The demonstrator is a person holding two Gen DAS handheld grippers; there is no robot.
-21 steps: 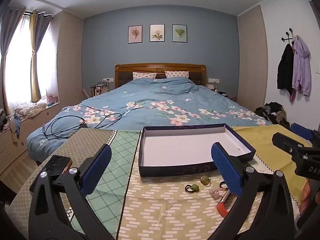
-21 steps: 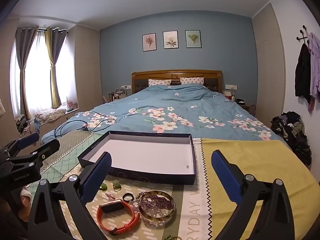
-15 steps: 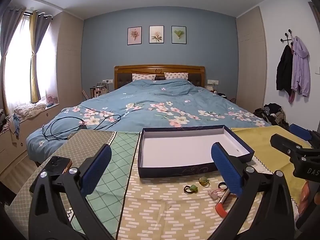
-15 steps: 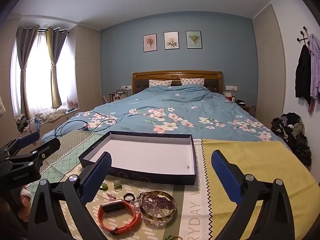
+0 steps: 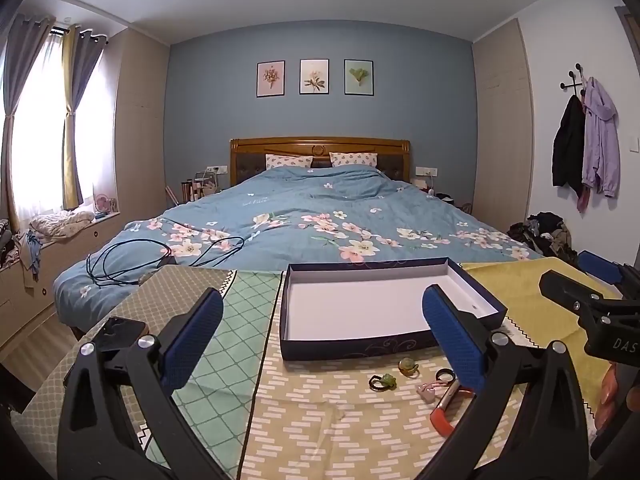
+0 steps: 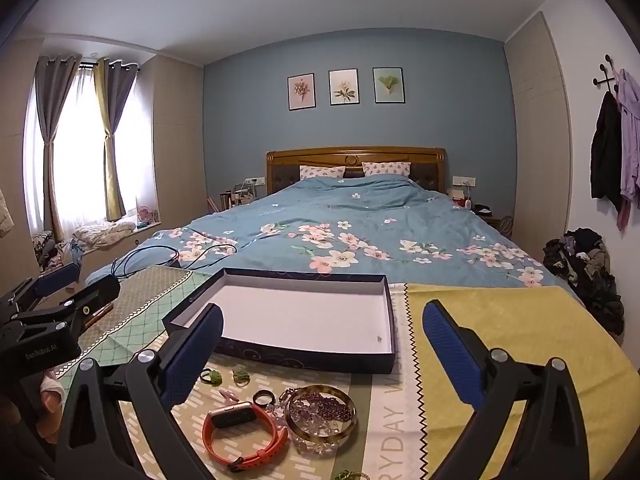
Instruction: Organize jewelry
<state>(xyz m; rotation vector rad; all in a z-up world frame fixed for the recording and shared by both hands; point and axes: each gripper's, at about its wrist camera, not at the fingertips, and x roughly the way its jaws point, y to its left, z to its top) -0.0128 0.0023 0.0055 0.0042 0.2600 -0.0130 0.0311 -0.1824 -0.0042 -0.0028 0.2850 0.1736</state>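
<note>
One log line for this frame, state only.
left gripper open, empty | right gripper open, empty | box empty | jewelry on cloth: watch, bangle

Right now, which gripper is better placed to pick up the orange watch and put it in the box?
Right, probably. The orange watch lies just ahead of the open right gripper, toward its left finger. From the left gripper, also open, it sits off to the side, half hidden behind a finger. The box is near both.

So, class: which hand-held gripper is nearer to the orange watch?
Right. The right hand-held gripper hangs just above the orange watch; the left hand-held gripper sits off to its left, farther away.
</note>
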